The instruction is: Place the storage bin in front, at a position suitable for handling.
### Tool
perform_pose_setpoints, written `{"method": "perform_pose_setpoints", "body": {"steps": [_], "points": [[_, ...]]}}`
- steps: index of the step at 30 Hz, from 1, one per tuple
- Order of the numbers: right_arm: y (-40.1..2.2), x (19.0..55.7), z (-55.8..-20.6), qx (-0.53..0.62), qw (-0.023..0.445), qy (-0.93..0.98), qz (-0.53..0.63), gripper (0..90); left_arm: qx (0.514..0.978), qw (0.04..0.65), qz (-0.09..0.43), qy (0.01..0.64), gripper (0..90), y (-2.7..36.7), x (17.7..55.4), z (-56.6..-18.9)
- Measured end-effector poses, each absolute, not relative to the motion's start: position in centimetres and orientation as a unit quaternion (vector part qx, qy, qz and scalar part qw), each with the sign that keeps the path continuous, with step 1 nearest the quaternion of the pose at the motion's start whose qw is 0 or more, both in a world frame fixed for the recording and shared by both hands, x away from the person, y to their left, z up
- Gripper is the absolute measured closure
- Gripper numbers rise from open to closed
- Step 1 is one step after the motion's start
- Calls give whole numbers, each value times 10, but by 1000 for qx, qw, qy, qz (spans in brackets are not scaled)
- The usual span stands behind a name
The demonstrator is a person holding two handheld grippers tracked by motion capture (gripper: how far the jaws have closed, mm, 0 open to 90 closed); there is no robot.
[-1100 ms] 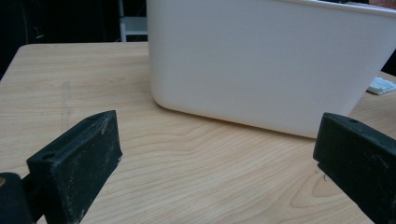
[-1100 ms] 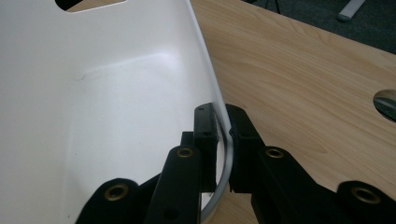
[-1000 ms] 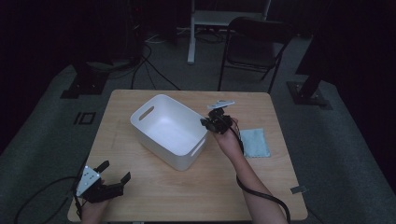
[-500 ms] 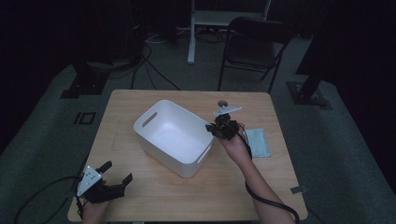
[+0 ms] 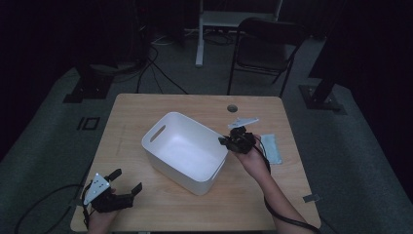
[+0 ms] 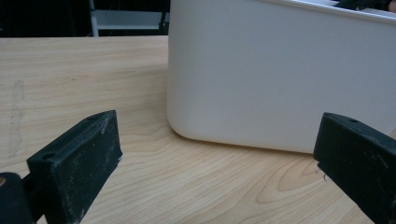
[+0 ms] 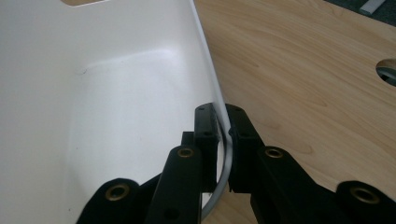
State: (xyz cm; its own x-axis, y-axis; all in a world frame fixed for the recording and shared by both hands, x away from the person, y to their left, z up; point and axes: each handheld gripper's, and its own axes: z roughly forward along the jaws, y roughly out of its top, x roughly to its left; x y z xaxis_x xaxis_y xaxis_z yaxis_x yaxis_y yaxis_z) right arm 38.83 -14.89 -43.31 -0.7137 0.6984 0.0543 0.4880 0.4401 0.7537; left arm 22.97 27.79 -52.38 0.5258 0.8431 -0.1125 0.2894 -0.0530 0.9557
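A white plastic bin point(image 5: 185, 151) with a handle slot sits at the middle of the wooden table point(image 5: 146, 107), empty inside. My right gripper point(image 5: 225, 141) is shut on the bin's right rim; in the right gripper view the jaws pinch the thin white bin wall point(image 7: 210, 79) between them, with my right gripper point(image 7: 224, 140) low in the frame. My left gripper point(image 5: 127, 181) rests open near the table's front left corner. In the left gripper view my left gripper point(image 6: 219, 154) faces the bin's outer wall point(image 6: 280, 70) across bare wood.
A pale blue face mask point(image 5: 272, 148) lies on the table right of my right hand. A round cable hole point(image 5: 232, 108) is near the far edge. A black folding chair point(image 5: 265, 48) and a white stand point(image 5: 199, 34) are beyond the table.
The bin has slid toward the right and nearer the front, dragged by my right gripper on its rim. The left gripper has stayed put.
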Motion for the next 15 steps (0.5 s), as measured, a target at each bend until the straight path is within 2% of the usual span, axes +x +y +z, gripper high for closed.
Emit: {"method": "perform_pose_setpoints", "body": {"steps": [6, 15], "points": [[-152, 376, -433, 343, 128, 843, 394, 846, 679, 548, 254, 416, 14, 275, 229, -522], [-152, 376, -433, 338, 124, 848, 390, 845, 677, 557, 250, 412, 14, 274, 235, -511]]}}
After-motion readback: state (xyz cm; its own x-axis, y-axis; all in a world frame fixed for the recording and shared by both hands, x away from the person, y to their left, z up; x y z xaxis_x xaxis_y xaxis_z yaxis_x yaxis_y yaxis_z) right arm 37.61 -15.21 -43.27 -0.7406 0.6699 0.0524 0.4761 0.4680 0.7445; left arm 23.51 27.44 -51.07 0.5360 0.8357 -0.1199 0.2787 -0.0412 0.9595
